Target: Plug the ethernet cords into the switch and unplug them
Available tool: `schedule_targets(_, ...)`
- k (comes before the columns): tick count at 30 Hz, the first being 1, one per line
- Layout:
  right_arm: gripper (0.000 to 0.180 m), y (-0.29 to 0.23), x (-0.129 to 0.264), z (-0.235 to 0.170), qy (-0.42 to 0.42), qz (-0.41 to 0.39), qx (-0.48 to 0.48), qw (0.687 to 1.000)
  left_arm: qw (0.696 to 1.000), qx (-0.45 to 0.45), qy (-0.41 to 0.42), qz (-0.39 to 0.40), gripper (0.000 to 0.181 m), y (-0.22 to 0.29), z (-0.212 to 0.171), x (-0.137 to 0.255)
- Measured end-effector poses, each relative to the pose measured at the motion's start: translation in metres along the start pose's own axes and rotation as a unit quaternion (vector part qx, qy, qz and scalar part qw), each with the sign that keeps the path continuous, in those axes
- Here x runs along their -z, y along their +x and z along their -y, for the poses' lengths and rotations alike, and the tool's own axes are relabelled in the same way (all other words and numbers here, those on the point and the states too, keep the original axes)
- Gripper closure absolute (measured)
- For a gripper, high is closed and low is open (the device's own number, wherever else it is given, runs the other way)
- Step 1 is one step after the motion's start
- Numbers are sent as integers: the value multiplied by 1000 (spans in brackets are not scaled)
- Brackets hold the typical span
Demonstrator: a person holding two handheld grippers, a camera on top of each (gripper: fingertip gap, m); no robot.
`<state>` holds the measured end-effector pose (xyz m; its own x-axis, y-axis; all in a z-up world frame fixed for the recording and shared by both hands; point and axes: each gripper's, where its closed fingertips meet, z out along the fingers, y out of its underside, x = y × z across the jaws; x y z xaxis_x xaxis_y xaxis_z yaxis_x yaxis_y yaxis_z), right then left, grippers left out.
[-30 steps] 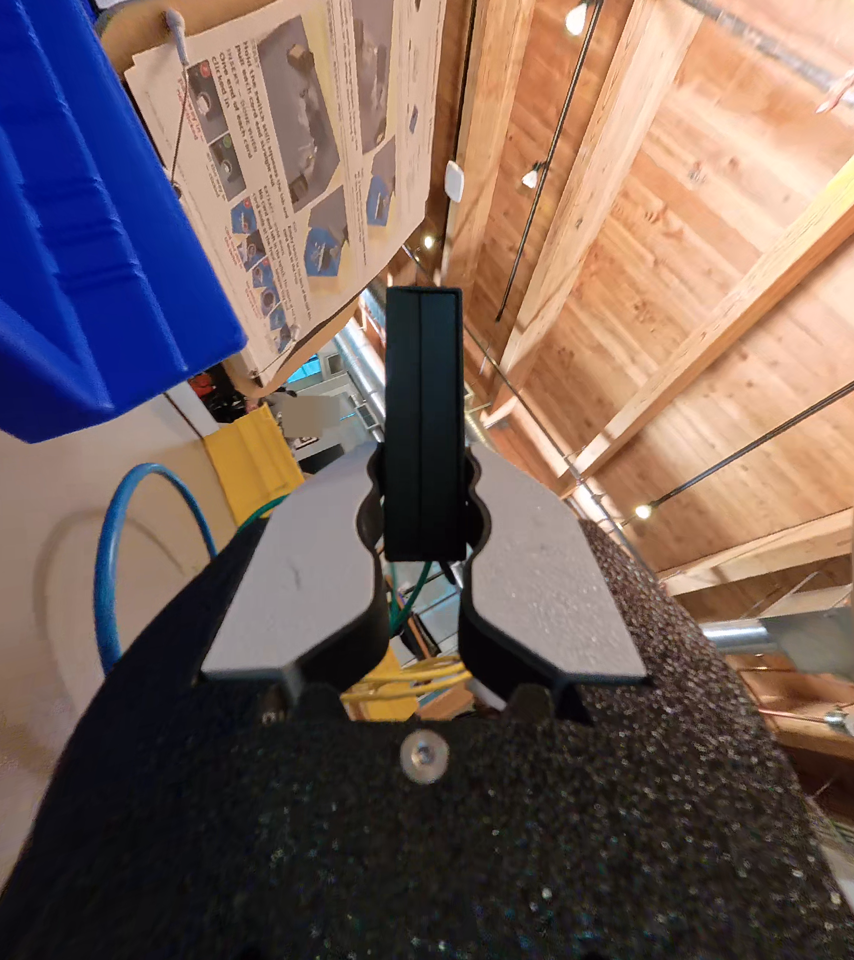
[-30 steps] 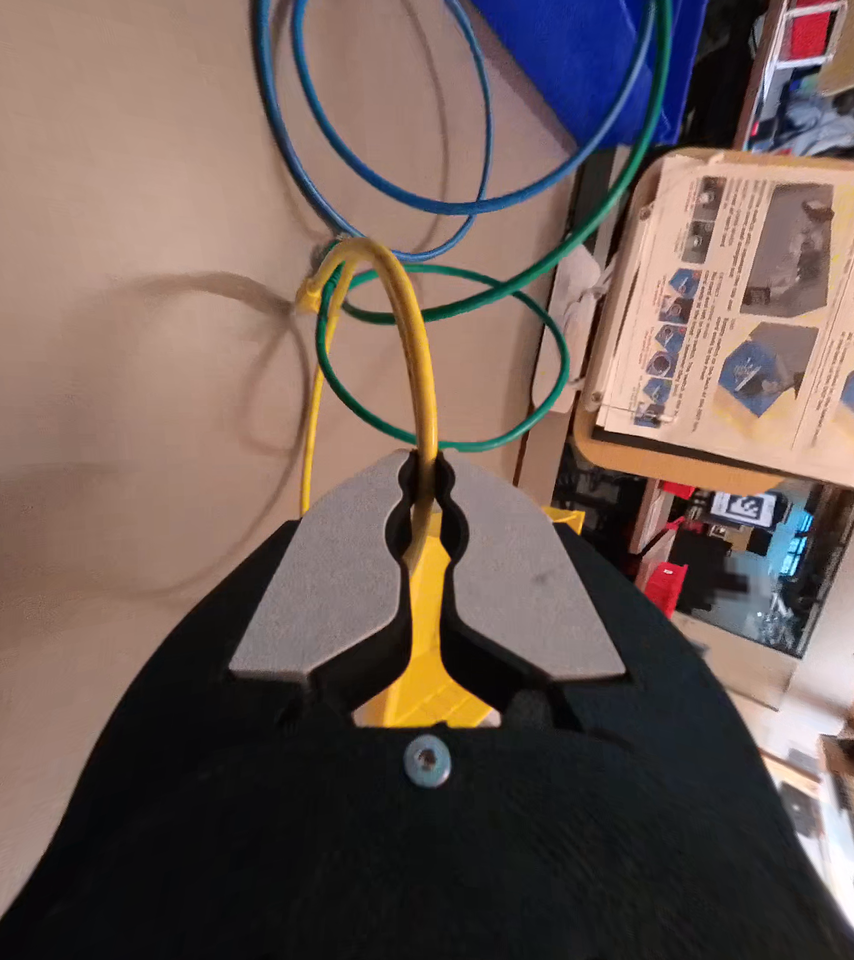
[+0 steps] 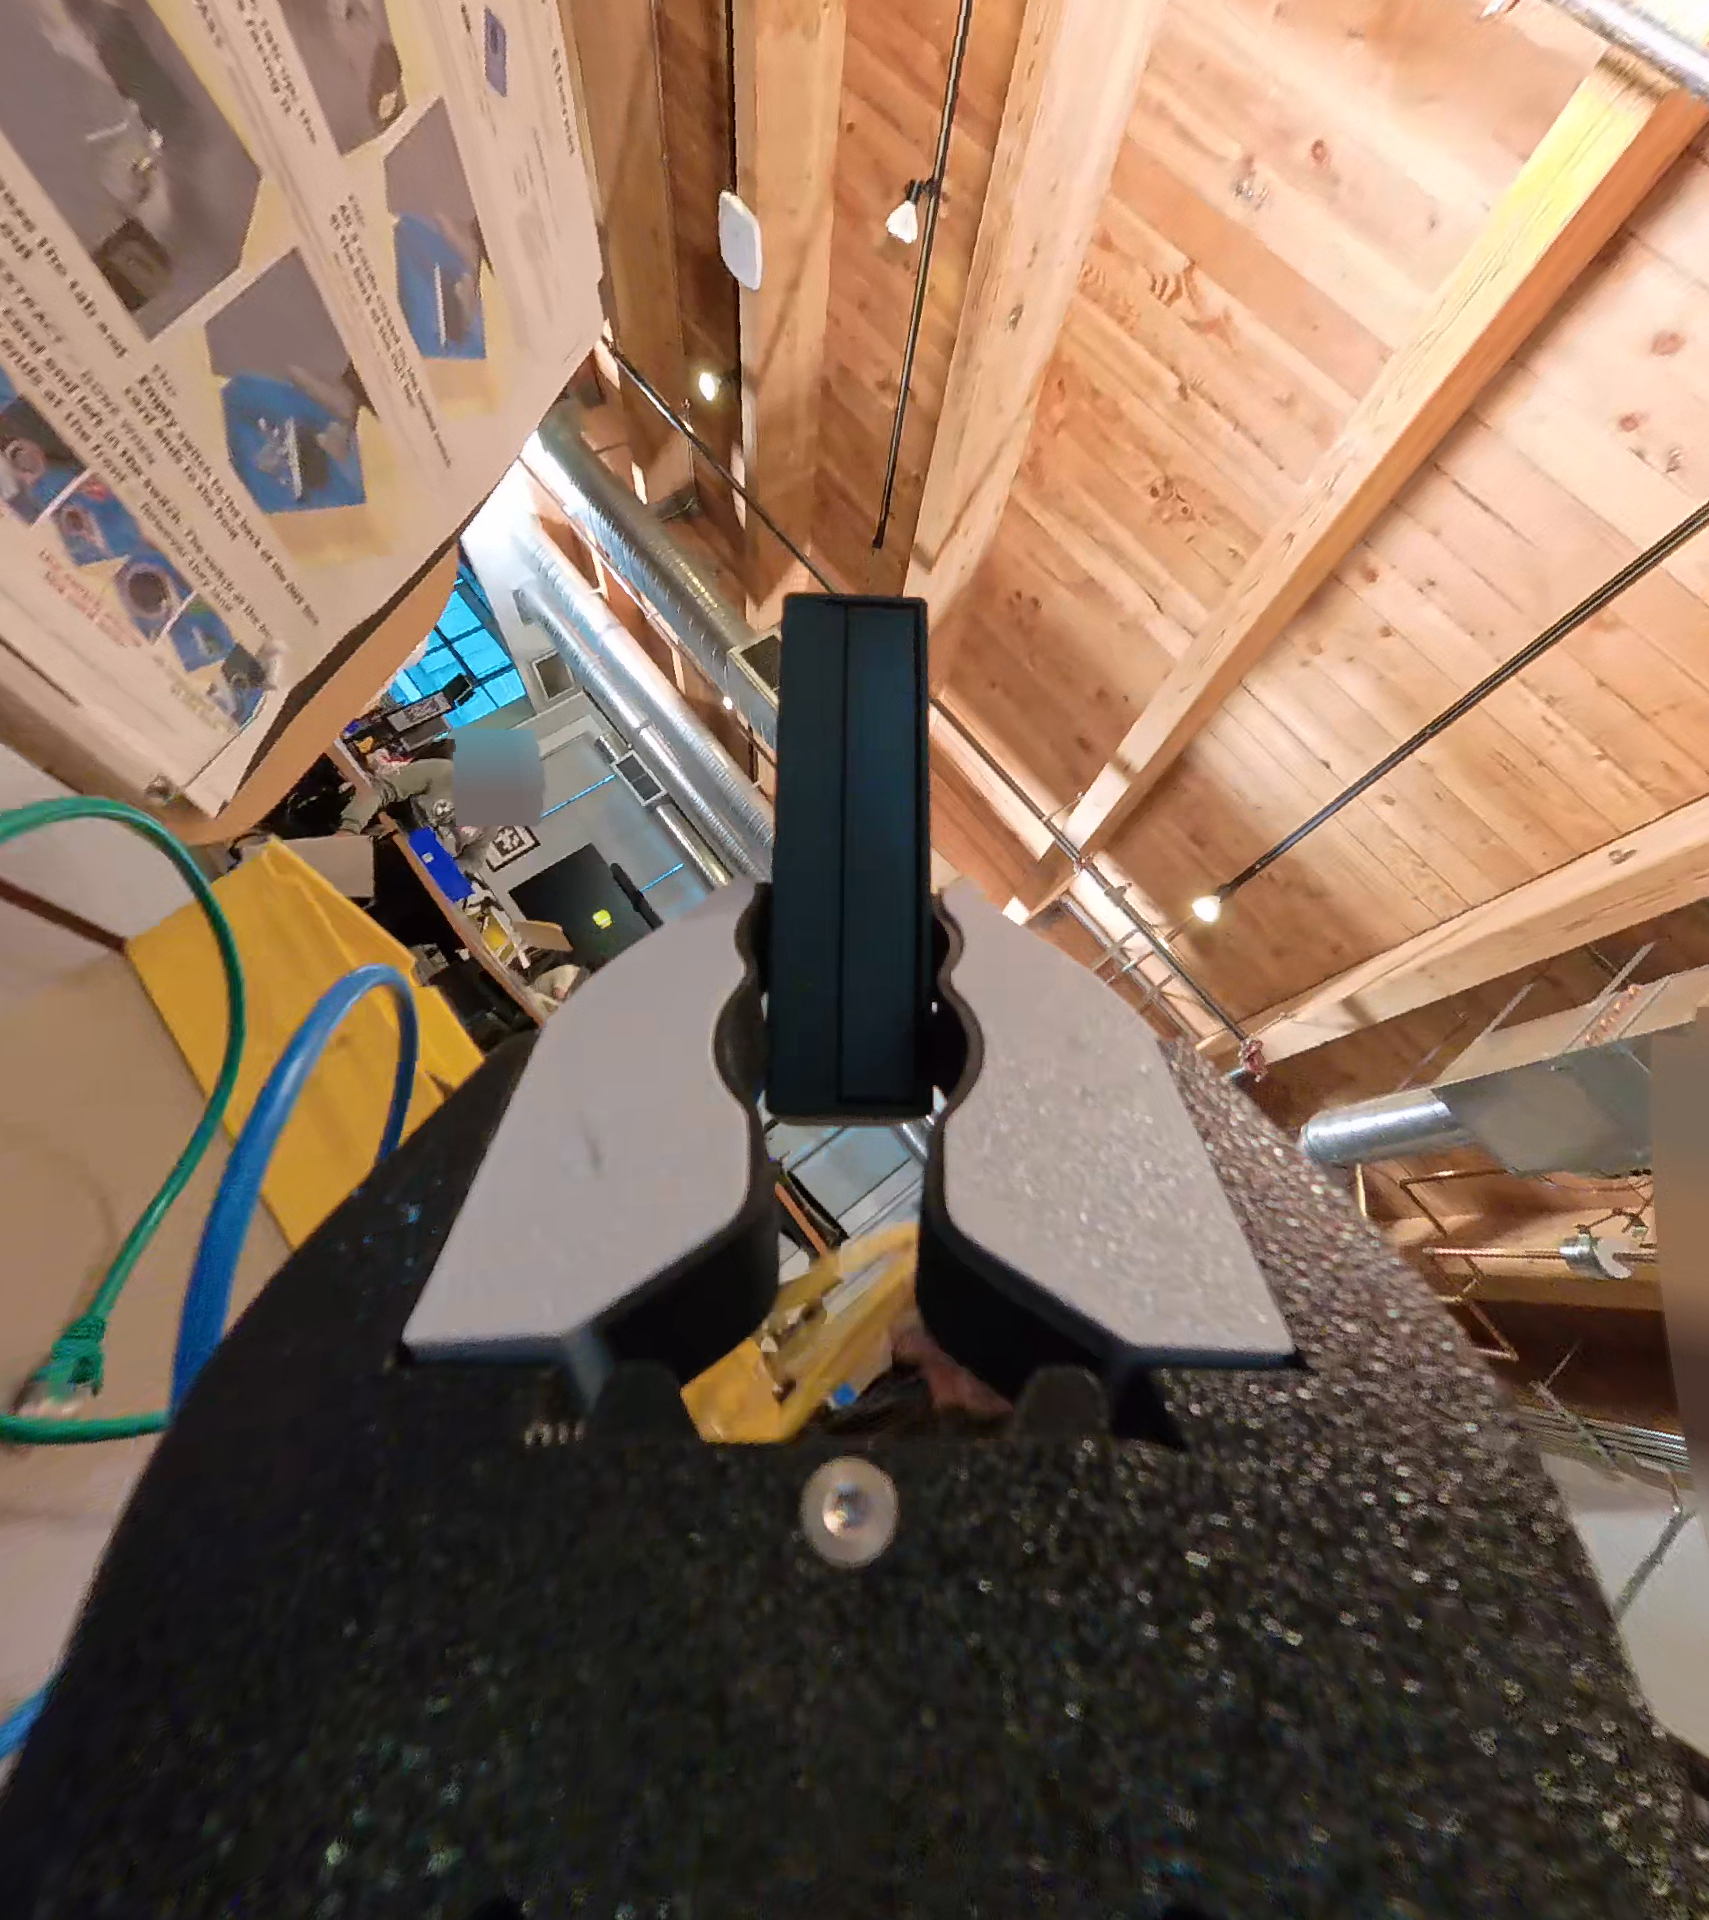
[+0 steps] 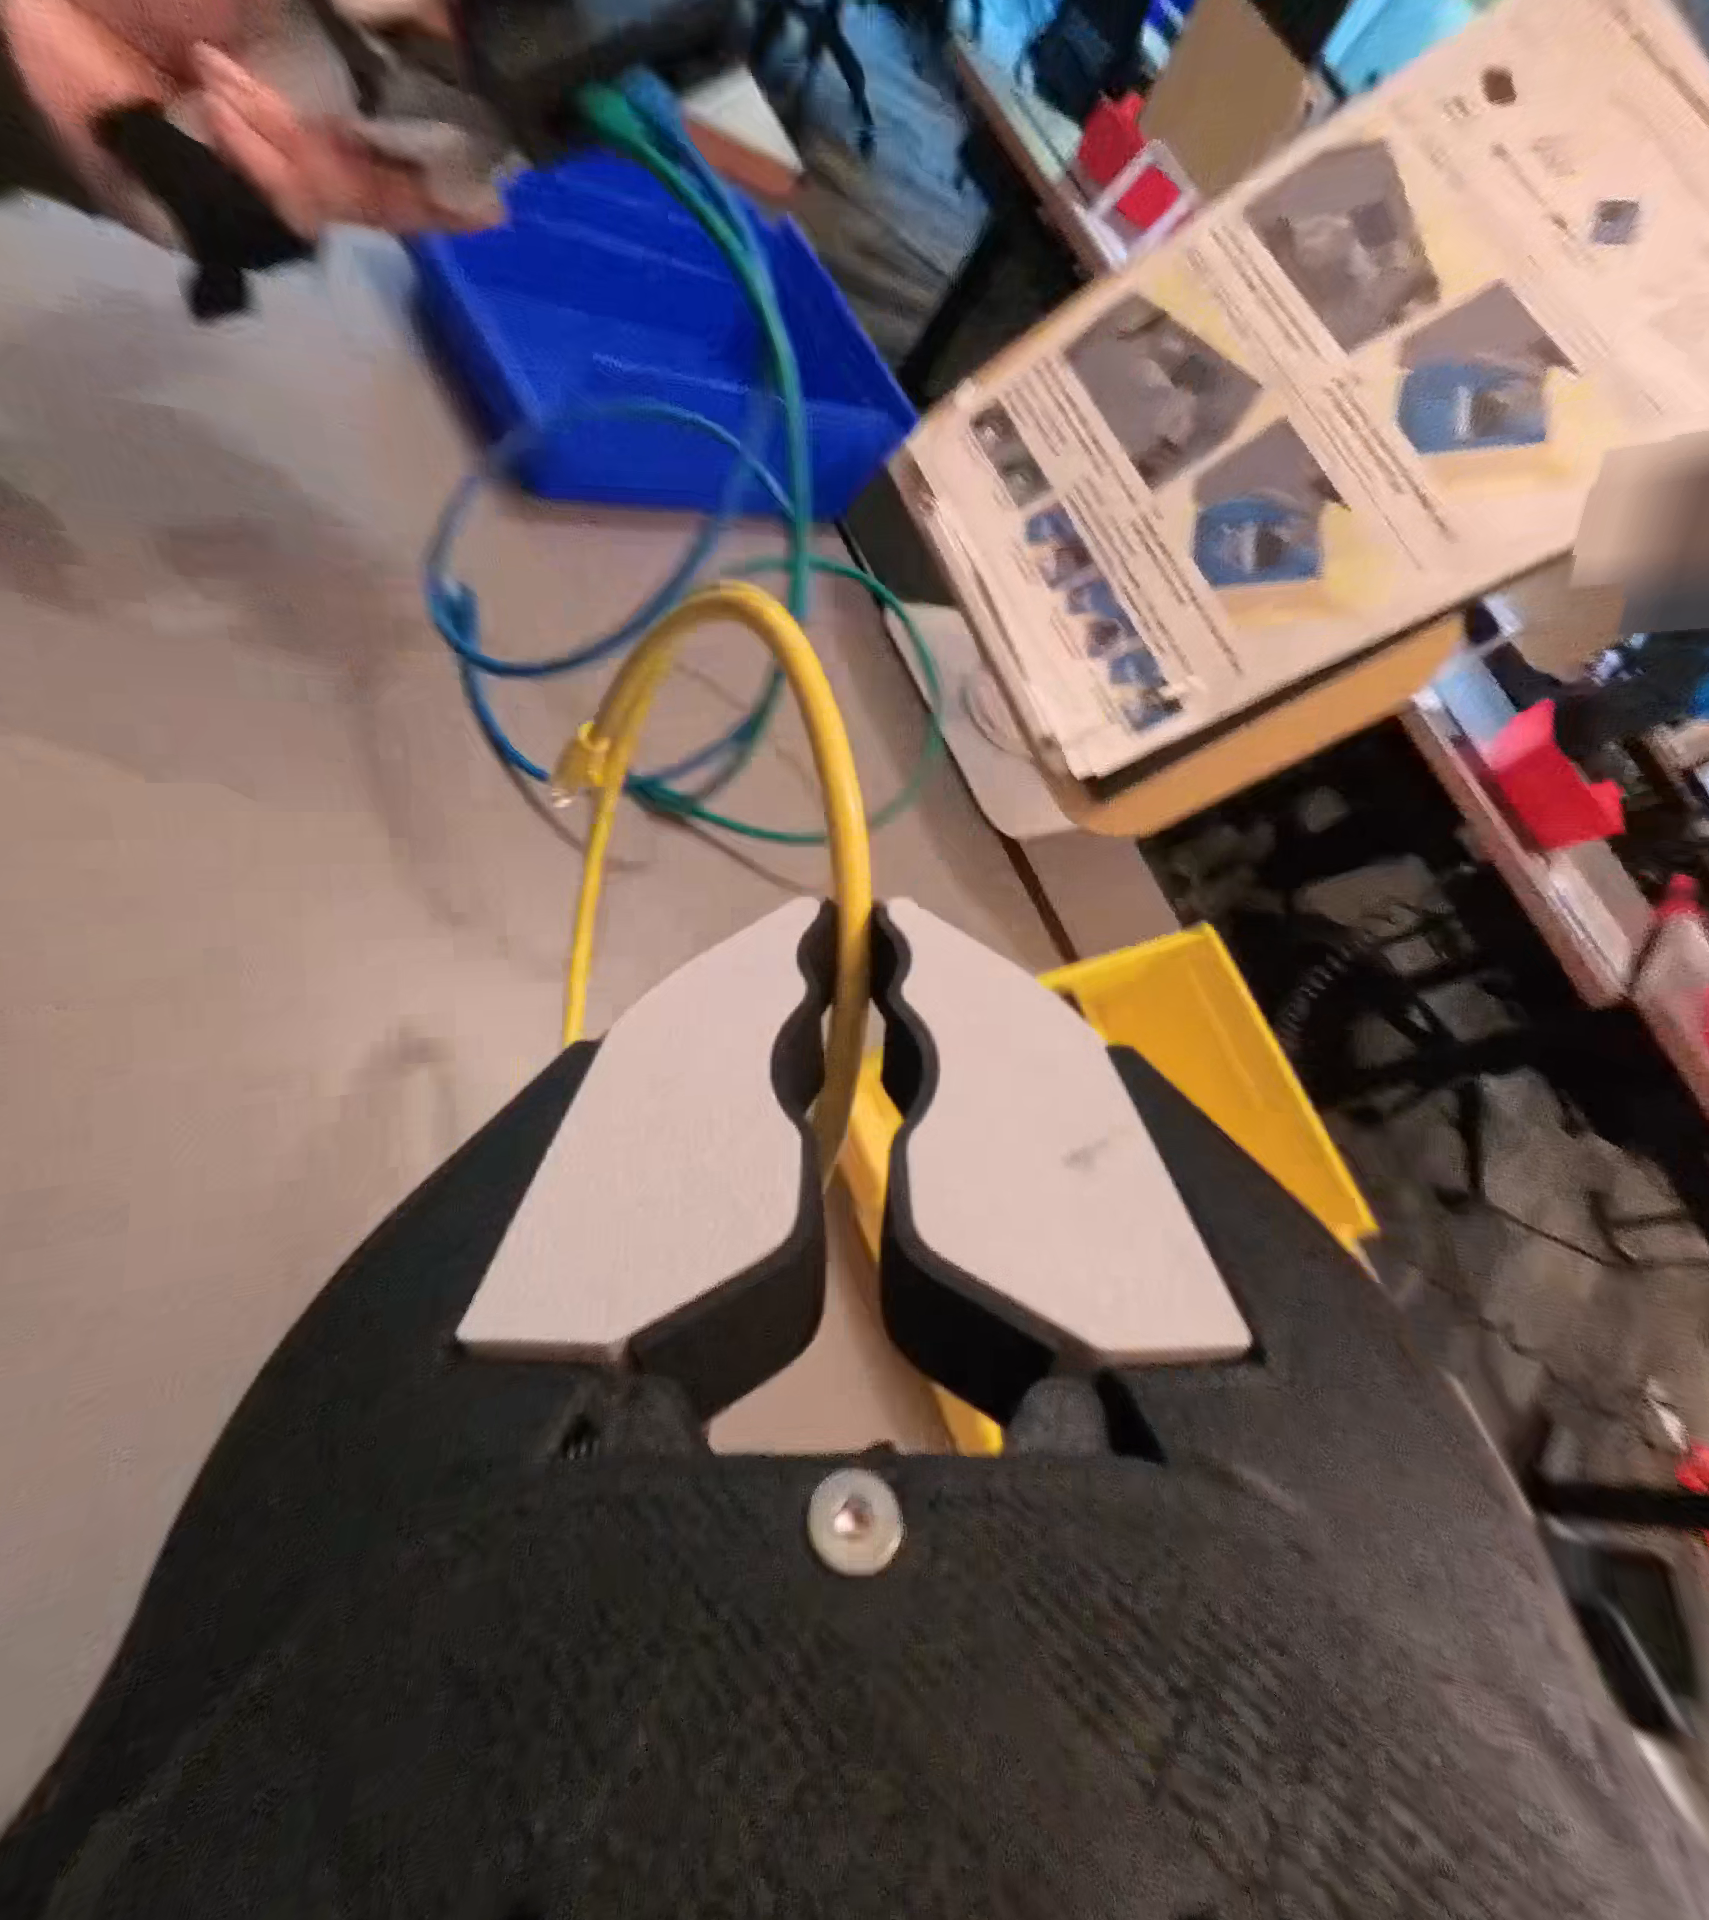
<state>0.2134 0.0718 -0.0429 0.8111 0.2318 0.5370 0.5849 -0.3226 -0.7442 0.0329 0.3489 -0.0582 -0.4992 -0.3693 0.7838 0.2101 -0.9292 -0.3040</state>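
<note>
Your left gripper (image 3: 848, 997) is clamped on the black switch (image 3: 848, 831), which stands up between the fingers and is tilted toward the wooden ceiling (image 3: 1349, 416). Your right gripper (image 4: 855, 935) is pinched on the yellow cord (image 4: 819, 707); the cord arches out past the fingertips and curls back down, its free plug (image 4: 580, 758) hanging just above the tan table (image 4: 154, 831), in no port.

As for writing, the only lettered thing close by is the instruction sheet (image 4: 1297, 416) on a cardboard backing, far right of the cords, with photo panels and blue hexagon pictures beside blocks of text. A black-and-white square marker (image 3: 515, 840) shows far off in the left wrist view.

Containers: the blue bin (image 4: 642, 343) sits at the far side of the table, and the green cord (image 4: 788, 416) and blue cord (image 4: 476, 634) run across its front; the blur hides whether anything lies inside. The yellow bin (image 4: 1214, 1049) stands at the near right table edge, just beyond your right fingers; its contents are hidden. In the left wrist view the green cord's plug (image 3: 65, 1371) lies loose on the table beside a loop of the blue cord.
</note>
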Motion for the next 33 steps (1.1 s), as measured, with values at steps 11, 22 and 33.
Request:
schedule_targets(11, 174, 148, -41, -84, -184, -92, 28, 978, 1000, 2, -13, 15, 154, -11, -24, 40)
schedule_targets(22, 174, 159, -122, -185, -231, -66, -108, 965, 999, 6, -34, 7, 154, -11, -32, 46)
schedule_targets(33, 127, 171, -119, -244, -384, -117, 35, 915, 999, 31, -36, 25, 154, -35, -35, 49)
